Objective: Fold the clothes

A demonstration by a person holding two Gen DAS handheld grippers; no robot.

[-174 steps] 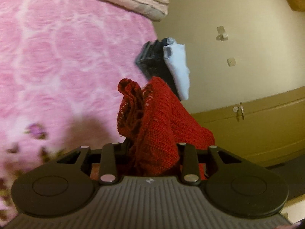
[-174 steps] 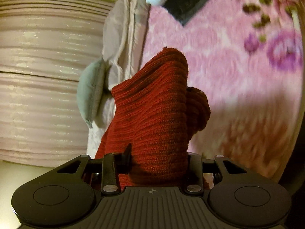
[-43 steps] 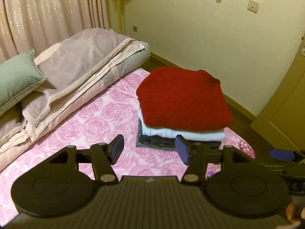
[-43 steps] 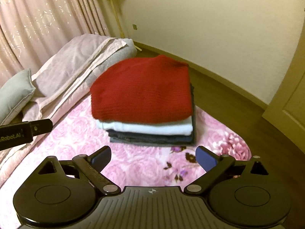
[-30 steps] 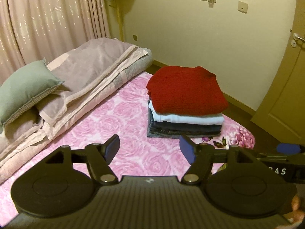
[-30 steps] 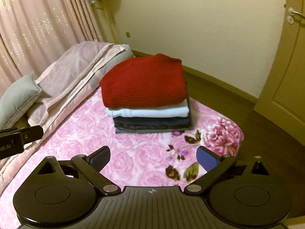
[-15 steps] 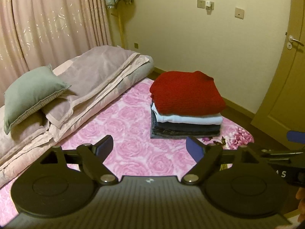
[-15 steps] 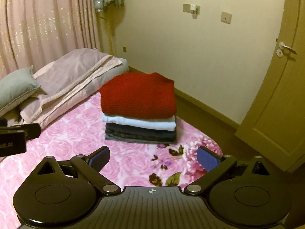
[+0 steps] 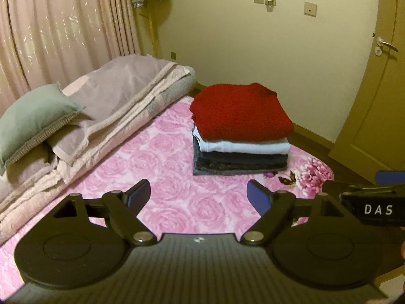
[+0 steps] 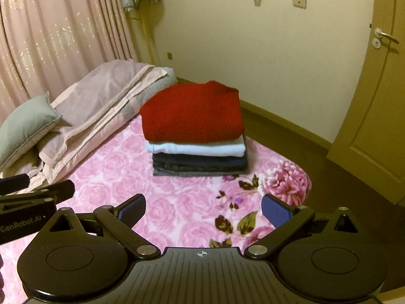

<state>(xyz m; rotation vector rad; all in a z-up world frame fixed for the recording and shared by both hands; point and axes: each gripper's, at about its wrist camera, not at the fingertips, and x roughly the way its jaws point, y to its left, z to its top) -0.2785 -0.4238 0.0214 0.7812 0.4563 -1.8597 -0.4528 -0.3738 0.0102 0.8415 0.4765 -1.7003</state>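
Red knit sweater folded flat, top of a neat stack near the far corner of the pink rose blanket. Under it: white garment, then dark folded clothes touching the blanket. Left gripper jaws spread wide, holding nothing, well short of the stack. Right gripper same: jaws wide apart, empty. Rolled beige bedding and green pillow along the blanket's left edge. Door at right.
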